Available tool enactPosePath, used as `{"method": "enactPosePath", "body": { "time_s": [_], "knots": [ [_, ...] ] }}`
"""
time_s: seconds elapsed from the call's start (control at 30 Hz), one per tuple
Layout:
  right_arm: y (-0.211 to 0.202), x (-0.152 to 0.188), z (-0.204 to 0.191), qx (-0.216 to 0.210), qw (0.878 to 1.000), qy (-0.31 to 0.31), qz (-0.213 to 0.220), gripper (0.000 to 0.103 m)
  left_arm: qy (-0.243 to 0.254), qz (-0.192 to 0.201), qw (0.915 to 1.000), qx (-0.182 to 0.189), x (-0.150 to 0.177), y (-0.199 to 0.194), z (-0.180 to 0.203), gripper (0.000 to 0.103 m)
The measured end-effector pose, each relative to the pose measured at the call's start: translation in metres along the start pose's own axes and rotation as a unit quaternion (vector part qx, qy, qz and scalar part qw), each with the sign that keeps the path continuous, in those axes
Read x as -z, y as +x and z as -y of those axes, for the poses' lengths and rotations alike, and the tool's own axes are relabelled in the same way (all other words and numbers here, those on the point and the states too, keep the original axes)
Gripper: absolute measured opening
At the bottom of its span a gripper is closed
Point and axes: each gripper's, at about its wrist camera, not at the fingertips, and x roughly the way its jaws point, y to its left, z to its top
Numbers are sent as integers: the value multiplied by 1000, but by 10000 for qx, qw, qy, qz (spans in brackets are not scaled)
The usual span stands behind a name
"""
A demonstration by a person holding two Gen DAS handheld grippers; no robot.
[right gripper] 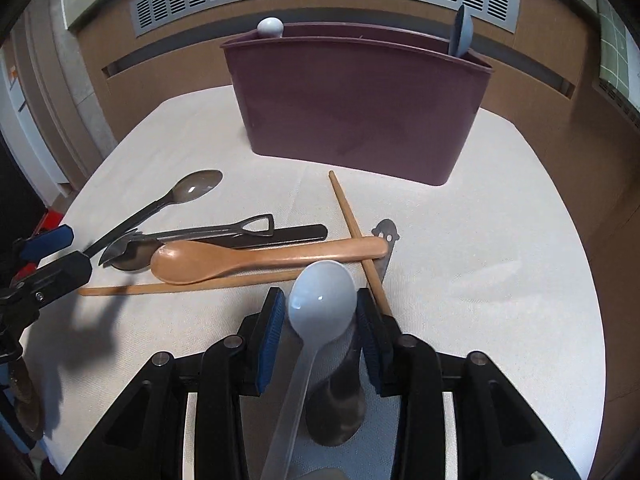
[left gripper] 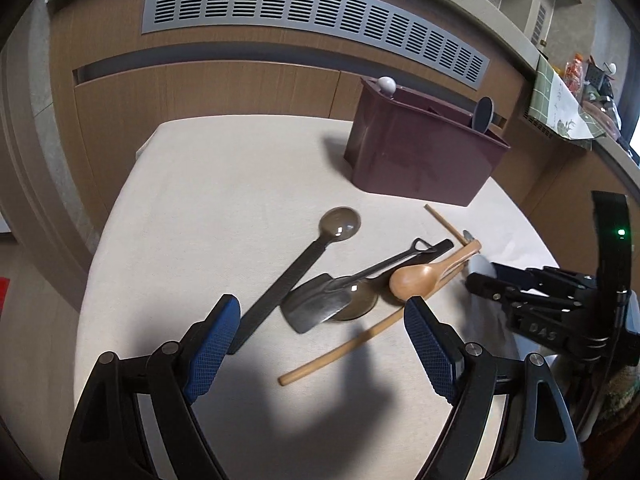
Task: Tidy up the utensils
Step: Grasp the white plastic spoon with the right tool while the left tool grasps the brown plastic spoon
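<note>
My right gripper (right gripper: 318,312) is shut on a white plastic spoon (right gripper: 320,300), bowl forward, held above the table; it also shows in the left wrist view (left gripper: 478,276). My left gripper (left gripper: 322,320) is open and empty above a pile of utensils: a wooden spoon (left gripper: 420,278), a dark shovel-shaped spoon (left gripper: 320,304), a long black-handled spoon (left gripper: 340,222) and two wooden chopsticks (left gripper: 340,354). A maroon utensil holder (left gripper: 420,152) stands at the back, with a white utensil end (left gripper: 387,85) and a grey-blue spoon (left gripper: 482,114) in it.
The white cloth-covered table (left gripper: 200,200) has its edge at left and front. A wooden cabinet wall with a vent grille (left gripper: 312,16) is behind. A small metal utensil end (right gripper: 386,236) lies under the wooden spoon's handle.
</note>
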Motion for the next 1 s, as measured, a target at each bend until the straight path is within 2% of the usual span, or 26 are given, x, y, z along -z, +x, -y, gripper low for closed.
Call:
{"method": "enactPosePath", "body": {
  "time_s": [0.17, 0.3, 0.47, 0.67, 0.83, 0.93, 1.0],
  "knots": [
    [-13, 7, 10, 1, 9998, 48, 190, 31, -19, -94, 9999, -127, 1, 5, -6, 84],
    [-21, 14, 24, -4, 9995, 200, 225, 31, -76, -230, 9997, 26, -2, 12, -5, 84],
    [-27, 20, 38, 26, 9989, 384, 254, 31, 159, -314, 9993, 137, -22, 29, 5, 83],
    [-28, 25, 45, -5, 9986, 480, 233, 31, 613, -671, 9955, -258, -33, 60, 11, 75],
    [-29, 27, 51, -10, 9982, 549, 255, 31, 387, -647, 9968, -254, -32, 58, -3, 75],
    [-28, 26, 54, -17, 9978, 601, 265, 31, 157, -767, 9969, 1, -28, 58, -10, 75],
    [-28, 26, 53, -43, 9978, 602, 267, 31, 169, -830, 9961, 226, -24, 55, -5, 75]
  ]
}}
